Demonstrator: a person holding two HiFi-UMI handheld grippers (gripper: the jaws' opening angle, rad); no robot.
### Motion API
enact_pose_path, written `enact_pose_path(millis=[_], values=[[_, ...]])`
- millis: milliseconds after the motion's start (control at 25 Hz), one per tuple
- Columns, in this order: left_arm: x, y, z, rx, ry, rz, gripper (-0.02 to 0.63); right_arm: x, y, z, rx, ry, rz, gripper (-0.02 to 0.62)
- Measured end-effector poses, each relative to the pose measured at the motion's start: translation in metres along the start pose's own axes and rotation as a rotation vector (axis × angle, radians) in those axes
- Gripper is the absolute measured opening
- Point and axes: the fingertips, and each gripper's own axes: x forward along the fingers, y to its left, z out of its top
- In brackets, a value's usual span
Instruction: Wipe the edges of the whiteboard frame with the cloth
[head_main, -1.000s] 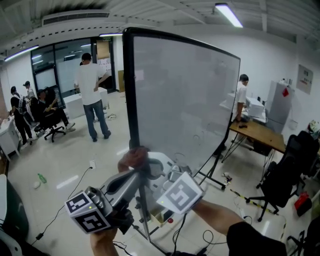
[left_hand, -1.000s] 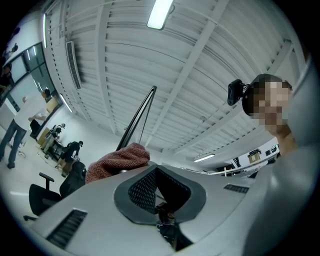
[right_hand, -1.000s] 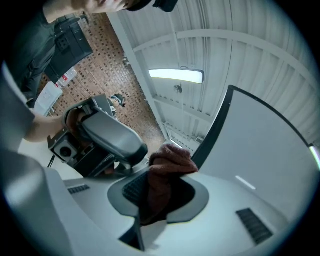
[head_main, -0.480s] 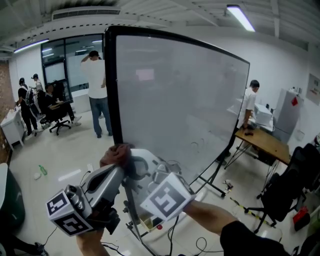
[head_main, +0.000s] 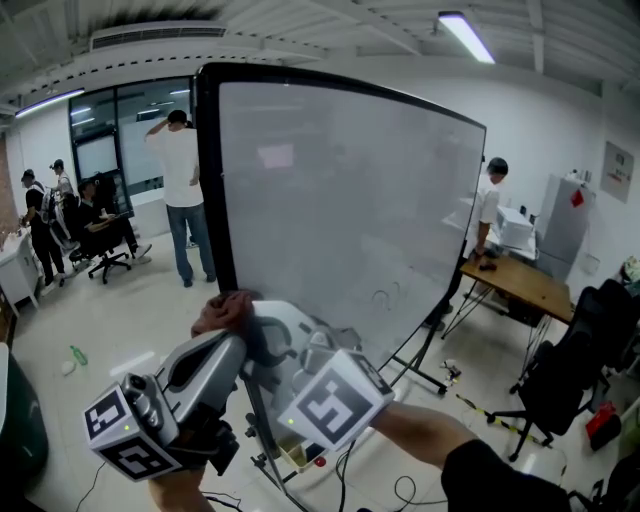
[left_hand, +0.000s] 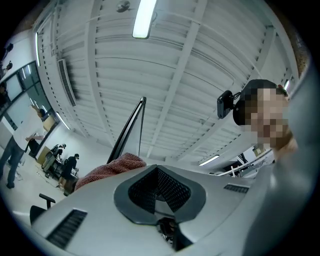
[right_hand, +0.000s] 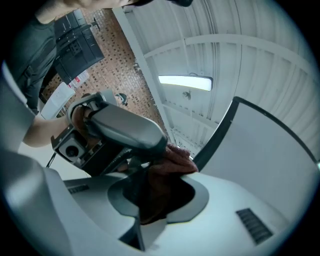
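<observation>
1. Filling the middle of our head view, the whiteboard (head_main: 350, 200) stands upright on its stand. Its pale face is bare apart from a few faint marks low down.
2. Round it runs the black whiteboard frame (head_main: 210, 190). Its left upright edge is the part nearest to us, and both our tools meet low on that edge.
3. On the far right we see a wooden desk (head_main: 520, 278) behind the board, with a person in a white shirt (head_main: 487, 200) at its far end. Nearer on the right stands a black office chair (head_main: 560, 365).
4. On the far left a second person (head_main: 180, 160), also in white, stands on the pale floor with their back to us.
5. Our right gripper (head_main: 268, 330) reaches in from the lower right. In the right gripper view a dark fold of the cloth fills the gap between its jaws, which are clamped on it.
6. Our left gripper (head_main: 238, 345) comes up from the lower left, just beside the right one. In the left gripper view its ribbed pads are drawn together with nothing between them, and the cloth shows just past the outer side of one jaw.
7. We see the reddish-brown cloth (head_main: 225, 310) bunched against the frame's left edge, touching it right at the tips of both grippers.
</observation>
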Motion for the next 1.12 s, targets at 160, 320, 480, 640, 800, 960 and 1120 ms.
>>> enact_pose_path(millis=[160, 320, 480, 640, 800, 960, 1120], values=[[0.001, 0.001, 0.014, 0.006, 0.007, -0.041, -0.012, 0.006, -0.013, 0.011, -0.014, 0.003, -0.038, 0.081], [0.008, 0.0, 0.025, 0.01, 0.025, -0.092, -0.012, 0.006, -0.026, 0.019, -0.011, 0.003, -0.05, 0.081], [0.015, -0.002, 0.036, -0.011, 0.029, -0.132, -0.012, 0.006, -0.04, 0.028, 0.02, -0.001, -0.047, 0.081], [0.022, -0.005, 0.042, 0.0, 0.039, -0.151, -0.012, 0.007, -0.055, 0.038, 0.06, -0.007, -0.041, 0.081], [0.037, -0.005, 0.066, 0.004, 0.061, -0.159, -0.012, 0.008, -0.069, 0.047, 0.097, -0.009, -0.035, 0.08], [0.046, -0.005, 0.078, 0.017, 0.063, -0.165, -0.012, 0.007, -0.078, 0.051, 0.111, 0.025, -0.027, 0.08], [0.048, -0.006, 0.084, 0.02, 0.061, -0.171, -0.012, 0.008, -0.082, 0.054, 0.115, 0.037, -0.024, 0.08]])
